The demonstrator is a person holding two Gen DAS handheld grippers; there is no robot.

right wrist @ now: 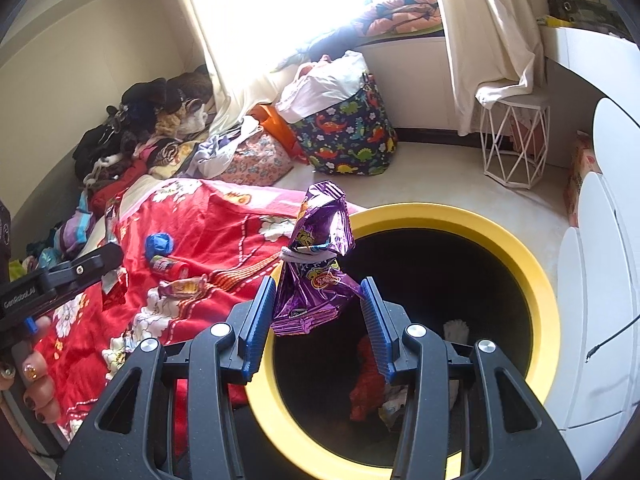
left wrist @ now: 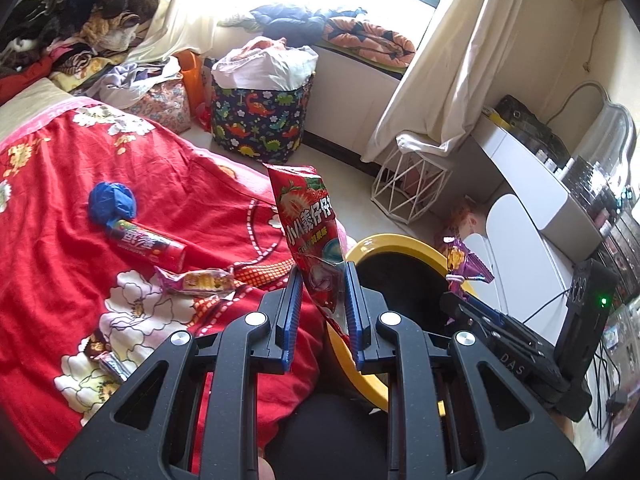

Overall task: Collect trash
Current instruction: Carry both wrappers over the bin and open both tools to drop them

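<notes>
While clenched on a red wrapper (left wrist: pixel 310 236), left tool (left wrist: pixel 322 304) seen from its own camera with both blue pads (left wrist: pixel 291 312) pressed against the wrapper's lower end. Wrapper standing up and leaning slightly left beyond the tips. Just right of and below the tool, yellow-rimmed bin (left wrist: pixel 394 245), dark inside. Left of the tool, red bed cover (left wrist: pixel 80 208) carrying more trash: blue wad (left wrist: pixel 112 200) farthest, red tube (left wrist: pixel 150 245) touching it, a pink-ended snack pack (left wrist: pixel 196 282) nearer the tips, and a small brown wrapper (left wrist: pixel 105 354) near the tool's left side. Right of the tool, right tool (left wrist: pixel 466 300) gripping a purple bag (left wrist: pixel 464 260) over the bin's far rim. Ahead, well apart, dinosaur-print basket (left wrist: pixel 260 124) and white wire stool (left wrist: pixel 408 188).

From the right camera, right tool (right wrist: pixel 316 312) grasping the purple bag (right wrist: pixel 316 272), crumpled foil wedged between its blue pads (right wrist: pixel 258 320), bag rising past the tips. Directly under and ahead of the tool, the bin (right wrist: pixel 532 276), with scraps lying at its bottom. Left of the tool, the bed cover (right wrist: pixel 224 232) with blue wad (right wrist: pixel 159 245), red tube (right wrist: pixel 170 267) and snack pack (right wrist: pixel 182 287). Far left, body of the left tool (right wrist: pixel 60 280) and a hand (right wrist: pixel 34 376) with painted nails. Ahead, basket (right wrist: pixel 348 136) and stool (right wrist: pixel 514 144).
</notes>
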